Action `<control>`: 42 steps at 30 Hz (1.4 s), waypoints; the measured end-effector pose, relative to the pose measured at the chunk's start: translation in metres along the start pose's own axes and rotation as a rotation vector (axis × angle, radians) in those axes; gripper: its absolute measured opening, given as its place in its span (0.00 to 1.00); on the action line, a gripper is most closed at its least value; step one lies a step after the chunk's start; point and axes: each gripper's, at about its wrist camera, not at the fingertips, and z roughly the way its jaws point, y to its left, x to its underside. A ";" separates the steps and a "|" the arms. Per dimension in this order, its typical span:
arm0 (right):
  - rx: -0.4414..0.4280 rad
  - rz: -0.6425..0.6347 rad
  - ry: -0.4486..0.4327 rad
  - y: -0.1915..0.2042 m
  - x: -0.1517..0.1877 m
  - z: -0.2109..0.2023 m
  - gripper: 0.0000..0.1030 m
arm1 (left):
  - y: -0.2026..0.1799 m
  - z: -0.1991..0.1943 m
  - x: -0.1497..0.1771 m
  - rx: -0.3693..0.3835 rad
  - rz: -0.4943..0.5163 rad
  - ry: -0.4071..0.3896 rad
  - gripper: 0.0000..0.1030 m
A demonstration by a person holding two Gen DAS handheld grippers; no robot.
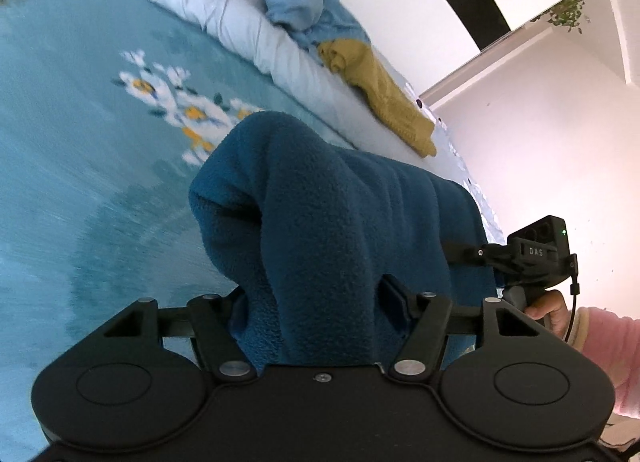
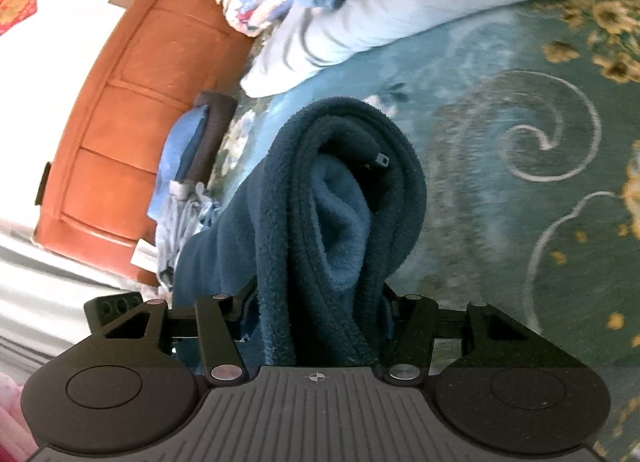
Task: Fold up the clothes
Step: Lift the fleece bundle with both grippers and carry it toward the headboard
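Both my grippers are clamped on one dark teal fleece garment (image 1: 320, 221) — left gripper (image 1: 316, 302) on a bunched edge, right gripper (image 2: 320, 302) on thick layered folds showing a zipper pull (image 2: 382, 159). It hangs lifted above the teal bedspread (image 1: 80, 141). Judged soft, bulky, limp, not slippery; best held at hems or corners. Count: one fleece held; on the pale duvet (image 1: 240, 29), one mustard garment (image 1: 380, 85), one light-blue garment (image 1: 304, 5).

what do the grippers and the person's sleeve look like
Both grippers are matte black with angled linkage bars, silver pivot pins and round discs either side of the base. The right gripper has a ribbed grey plate with a crosshair mark; in the left wrist view it shows "DAS" lettering, a green light and a black cable. The left gripper has a smooth base. The sleeve is pink with a cream cuff.
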 end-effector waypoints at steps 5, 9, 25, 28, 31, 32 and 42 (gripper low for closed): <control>-0.011 -0.045 0.009 0.050 0.000 0.009 0.50 | -0.009 -0.060 -0.009 -0.012 0.012 -0.056 0.60; -0.016 -0.099 0.019 0.103 -0.001 0.015 0.50 | -0.015 -0.107 -0.017 -0.021 0.021 -0.100 0.60; -0.034 -0.257 0.040 0.306 0.012 -0.001 0.50 | -0.070 -0.291 -0.030 -0.055 0.041 -0.259 0.60; -0.035 -0.288 0.042 0.334 0.015 -0.005 0.50 | -0.081 -0.316 -0.032 -0.054 0.056 -0.287 0.60; -0.046 -0.328 0.037 0.361 0.017 -0.009 0.50 | -0.092 -0.341 -0.035 -0.053 0.074 -0.314 0.60; -0.048 -0.342 0.035 0.369 0.018 -0.010 0.50 | -0.096 -0.350 -0.035 -0.052 0.080 -0.323 0.60; -0.062 -0.428 0.025 0.431 0.030 -0.013 0.51 | -0.115 -0.412 -0.032 -0.056 0.106 -0.378 0.60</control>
